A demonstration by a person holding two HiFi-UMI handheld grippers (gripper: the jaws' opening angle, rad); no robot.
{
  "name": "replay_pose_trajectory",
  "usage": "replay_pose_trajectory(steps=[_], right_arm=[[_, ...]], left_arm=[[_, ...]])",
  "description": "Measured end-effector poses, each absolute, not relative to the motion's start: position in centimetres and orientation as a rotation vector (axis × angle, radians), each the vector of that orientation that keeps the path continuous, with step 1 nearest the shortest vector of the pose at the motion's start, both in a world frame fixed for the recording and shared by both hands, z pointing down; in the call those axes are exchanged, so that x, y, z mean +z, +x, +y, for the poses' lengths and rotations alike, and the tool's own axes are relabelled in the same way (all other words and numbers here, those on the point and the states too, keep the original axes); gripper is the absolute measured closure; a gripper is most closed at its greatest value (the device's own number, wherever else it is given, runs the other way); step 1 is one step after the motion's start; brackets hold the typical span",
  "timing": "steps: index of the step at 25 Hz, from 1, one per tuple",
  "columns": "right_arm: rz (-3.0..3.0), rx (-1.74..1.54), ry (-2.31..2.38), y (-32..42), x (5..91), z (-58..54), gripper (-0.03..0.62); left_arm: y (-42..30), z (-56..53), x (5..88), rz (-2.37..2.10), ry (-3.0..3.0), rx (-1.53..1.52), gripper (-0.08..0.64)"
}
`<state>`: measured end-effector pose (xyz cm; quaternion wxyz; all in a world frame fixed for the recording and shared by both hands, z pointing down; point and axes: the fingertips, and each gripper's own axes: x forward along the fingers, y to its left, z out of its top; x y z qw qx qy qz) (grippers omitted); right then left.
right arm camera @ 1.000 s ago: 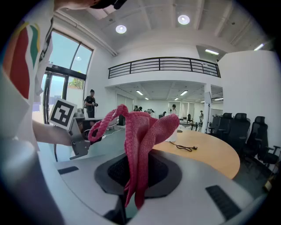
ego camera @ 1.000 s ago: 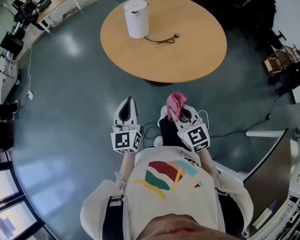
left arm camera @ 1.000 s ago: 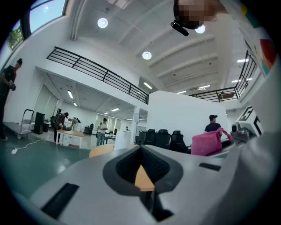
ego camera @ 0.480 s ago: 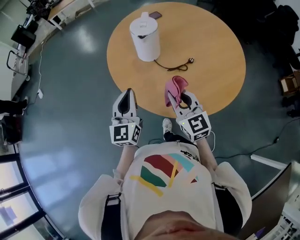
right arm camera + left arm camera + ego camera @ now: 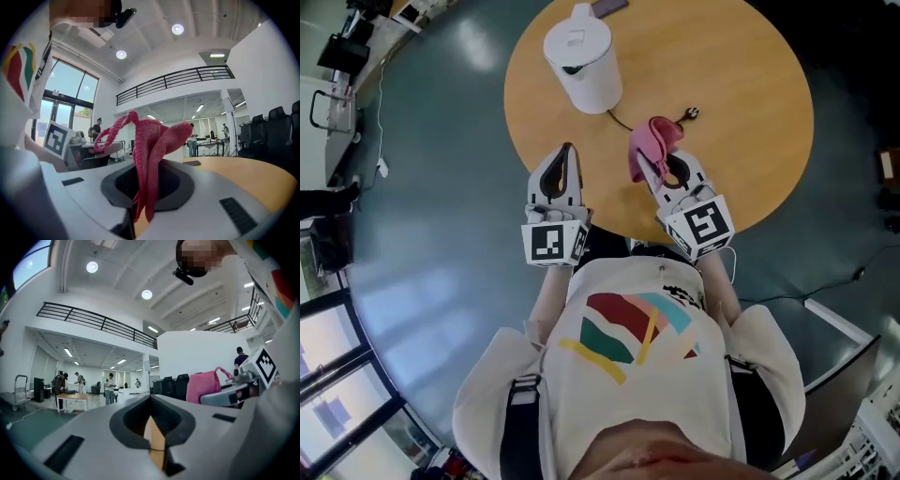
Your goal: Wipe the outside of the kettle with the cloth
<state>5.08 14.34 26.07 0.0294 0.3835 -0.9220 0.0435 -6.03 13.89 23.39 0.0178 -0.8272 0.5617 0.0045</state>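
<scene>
The white kettle [image 5: 581, 58] stands upright at the far left of the round wooden table [image 5: 759, 112], its black cord and plug [image 5: 689, 114] lying to its right. My right gripper [image 5: 642, 167] is shut on a pink cloth [image 5: 654, 141], which stands bunched up above its tips over the table's near part. In the right gripper view the cloth [image 5: 152, 140] rises from between the shut jaws [image 5: 140, 187]. My left gripper [image 5: 565, 150] is shut and holds nothing, its tips over the table's near edge, short of the kettle. The left gripper view shows its jaws [image 5: 151, 398] shut.
A dark phone [image 5: 609, 7] lies at the table's far edge behind the kettle. Grey floor surrounds the table. Desks, office chairs [image 5: 176, 385] and several people [image 5: 108, 387] are far off in the hall. A cable [image 5: 825, 286] runs over the floor at the right.
The person has walked up to the table. Both grippers, earlier over the floor, now reach over its near edge, and the kettle is much closer. The cloth has stayed in the right gripper.
</scene>
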Motion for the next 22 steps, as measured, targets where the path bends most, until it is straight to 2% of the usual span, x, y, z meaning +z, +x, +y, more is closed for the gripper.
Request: replay_pose_trajectory(steps=[5,11,15,19,22], right_arm=[[-2.884,0.116,1.122,6.5,25.2,11.7,0.554],[-2.94,-0.053,0.909,2.0,25.2,9.4,0.554],[-2.915,-0.134,0.814,-0.1,26.4,7.4,0.554],[-2.888,-0.126,0.757,-2.7,29.2,4.3,0.554],[-2.842,-0.189,0.711,-4.1,30.2,2.3,0.554]], left_arm=[[-4.2,10.2,22.4,1.757,-2.546,0.076,0.517],[-4.3,7.6,22.2,1.64,-2.579,0.077,0.507],[-3.3,4.8,20.6,1.466,-2.511,0.013,0.428],[-3.3,2.4,23.5,1.057,-2.464,-0.414,0.423],[-4.0,0.8,24.5,0.925,-2.443,-0.532,0.424]])
